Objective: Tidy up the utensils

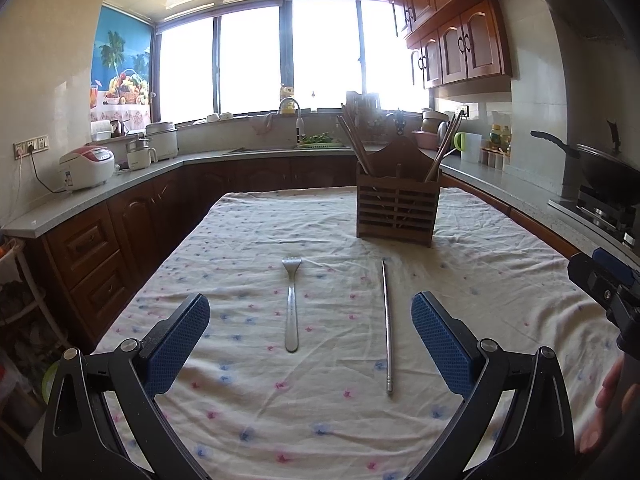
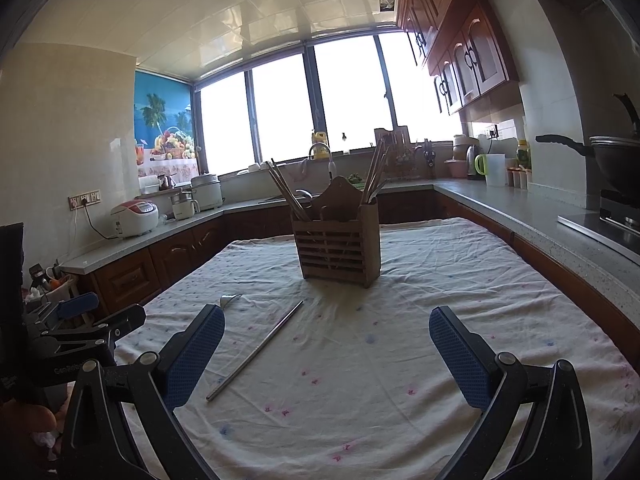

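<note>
Well, fork (image 1: 291,304) lies beside metal chopstick (image 1: 387,328), apart.

1. A table (image 1: 240,420) is covered with a wrinkled cream cloth (image 1: 480,280) dotted with small pink and blue flowers.
2. A metal fork (image 1: 291,312) lies on it, tines pointing away.
3. Beside it, apart, lies a metal chopstick (image 1: 387,328).
4. Farther back stands a slatted wooden utensil holder (image 1: 396,210).
</note>
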A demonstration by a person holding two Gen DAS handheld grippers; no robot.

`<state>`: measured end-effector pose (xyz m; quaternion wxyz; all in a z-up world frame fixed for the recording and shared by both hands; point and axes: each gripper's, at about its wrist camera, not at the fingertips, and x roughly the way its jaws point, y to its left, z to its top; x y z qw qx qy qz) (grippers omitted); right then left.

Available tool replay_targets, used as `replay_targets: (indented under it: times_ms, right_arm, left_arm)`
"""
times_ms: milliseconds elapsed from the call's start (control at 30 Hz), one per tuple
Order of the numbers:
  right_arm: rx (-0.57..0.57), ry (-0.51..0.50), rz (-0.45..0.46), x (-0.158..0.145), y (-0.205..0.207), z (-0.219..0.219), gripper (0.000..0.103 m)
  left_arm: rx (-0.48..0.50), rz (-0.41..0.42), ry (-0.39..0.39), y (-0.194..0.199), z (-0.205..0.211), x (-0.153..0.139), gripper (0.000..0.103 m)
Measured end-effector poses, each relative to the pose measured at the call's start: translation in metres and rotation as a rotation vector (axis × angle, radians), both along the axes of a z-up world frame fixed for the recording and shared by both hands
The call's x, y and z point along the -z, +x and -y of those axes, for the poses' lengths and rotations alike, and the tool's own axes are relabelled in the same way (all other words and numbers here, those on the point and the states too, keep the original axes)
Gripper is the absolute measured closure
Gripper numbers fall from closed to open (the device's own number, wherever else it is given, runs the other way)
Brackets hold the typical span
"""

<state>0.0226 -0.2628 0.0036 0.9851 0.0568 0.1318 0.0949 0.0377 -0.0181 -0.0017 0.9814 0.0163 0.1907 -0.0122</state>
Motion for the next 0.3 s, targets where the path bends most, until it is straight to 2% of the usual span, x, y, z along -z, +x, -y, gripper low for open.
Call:
replay_targets:
  times_ms: [300]
  right_arm:
    - [0.000, 0.003, -0.037, 0.0018, 0.0099, 0.0013, 0.000]
  left_arm:
    - [0.012, -0.014, -0.010, 0.0049, -0.0026, -0.0021, 0.000]
